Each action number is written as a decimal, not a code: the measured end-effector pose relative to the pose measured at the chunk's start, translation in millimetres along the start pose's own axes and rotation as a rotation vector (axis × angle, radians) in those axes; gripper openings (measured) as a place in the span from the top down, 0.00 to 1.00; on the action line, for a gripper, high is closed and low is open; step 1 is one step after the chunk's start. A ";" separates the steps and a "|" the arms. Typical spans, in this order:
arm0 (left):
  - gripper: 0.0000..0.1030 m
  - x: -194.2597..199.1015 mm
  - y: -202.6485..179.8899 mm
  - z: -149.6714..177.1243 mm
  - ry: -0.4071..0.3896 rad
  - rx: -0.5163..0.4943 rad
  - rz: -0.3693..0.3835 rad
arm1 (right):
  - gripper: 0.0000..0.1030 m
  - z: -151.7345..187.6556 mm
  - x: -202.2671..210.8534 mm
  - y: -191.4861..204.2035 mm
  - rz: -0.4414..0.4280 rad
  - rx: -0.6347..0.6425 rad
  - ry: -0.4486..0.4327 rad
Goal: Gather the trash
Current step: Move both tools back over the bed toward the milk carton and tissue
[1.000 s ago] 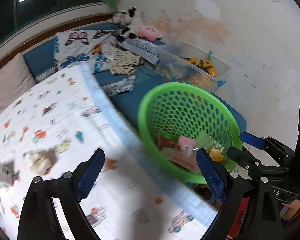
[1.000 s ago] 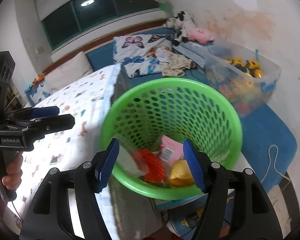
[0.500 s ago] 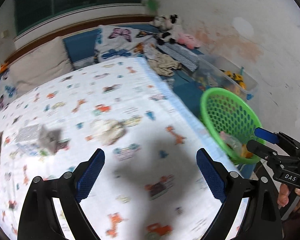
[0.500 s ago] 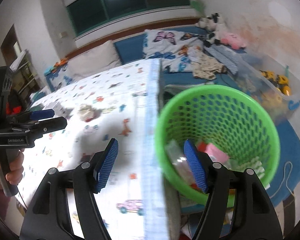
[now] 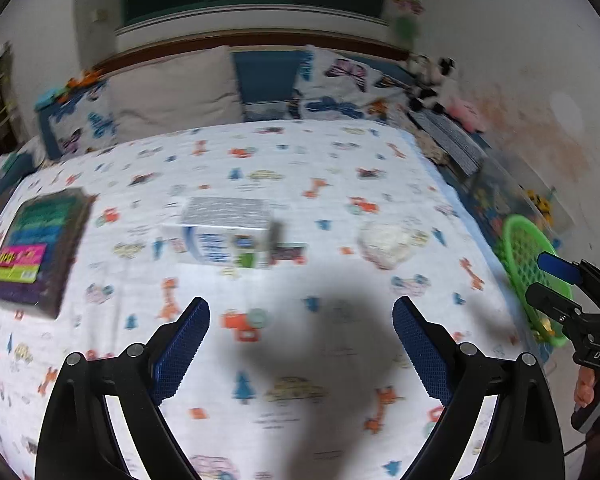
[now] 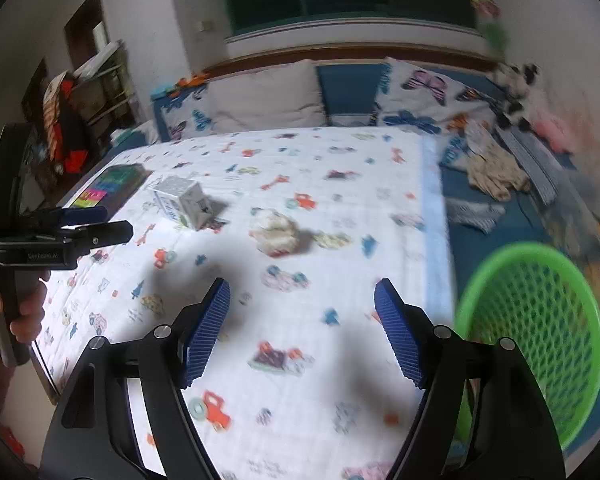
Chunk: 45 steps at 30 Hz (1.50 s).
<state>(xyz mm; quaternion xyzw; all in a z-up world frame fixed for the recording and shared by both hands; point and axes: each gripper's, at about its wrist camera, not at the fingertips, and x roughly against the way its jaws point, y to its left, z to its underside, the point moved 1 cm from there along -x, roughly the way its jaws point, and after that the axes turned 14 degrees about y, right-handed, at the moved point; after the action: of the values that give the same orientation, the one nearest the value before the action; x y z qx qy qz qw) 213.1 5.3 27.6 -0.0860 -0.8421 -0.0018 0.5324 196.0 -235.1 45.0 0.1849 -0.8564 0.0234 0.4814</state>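
Crumpled white paper (image 6: 276, 233) lies on the cartoon-print sheet (image 6: 300, 360), above the right gripper (image 6: 302, 312), whose ribbed blue jaws have just been opening, empty. Left gripper (image 5: 301, 326) gapes wide; a boxy carton (image 5: 226, 236) sits above it. Perforated green basket (image 6: 540, 320) at lower right.

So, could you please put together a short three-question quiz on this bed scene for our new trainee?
1. True or false: the left gripper holds the crumpled paper wad.
2. Where does the green basket stand? A) on the printed sheet B) beside the bed, off its right edge C) on the pillows
3. Name the silver-topped thing lying between the dark packet and the wad.

Key
1. False: both grippers, the right gripper too, are open and empty.
2. B
3. The small carton.
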 end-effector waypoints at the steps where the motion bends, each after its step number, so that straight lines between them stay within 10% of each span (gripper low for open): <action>1: 0.13 -0.1 7.7 -0.4 0.001 0.017 -0.001 | 0.27 -5.0 -4.2 3.3 -0.002 0.013 0.005; 27: 0.12 -52.3 93.2 -62.3 0.137 0.411 0.035 | 0.25 -68.1 -142.8 7.2 -0.003 0.075 0.139; 37: 0.12 -86.6 99.3 -85.1 0.214 0.624 0.027 | 0.50 -66.7 -154.3 1.5 -0.086 0.056 0.155; 45: 0.12 -103.5 100.8 -94.1 0.234 0.754 0.042 | 0.52 -55.7 -140.6 -8.7 -0.086 0.041 0.143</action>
<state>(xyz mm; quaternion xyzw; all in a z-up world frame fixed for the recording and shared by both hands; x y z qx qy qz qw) 355.5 80.9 -33.4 0.0992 -0.7153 0.3087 0.6190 310.2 -189.7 -43.6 0.2294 -0.8103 0.0334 0.5381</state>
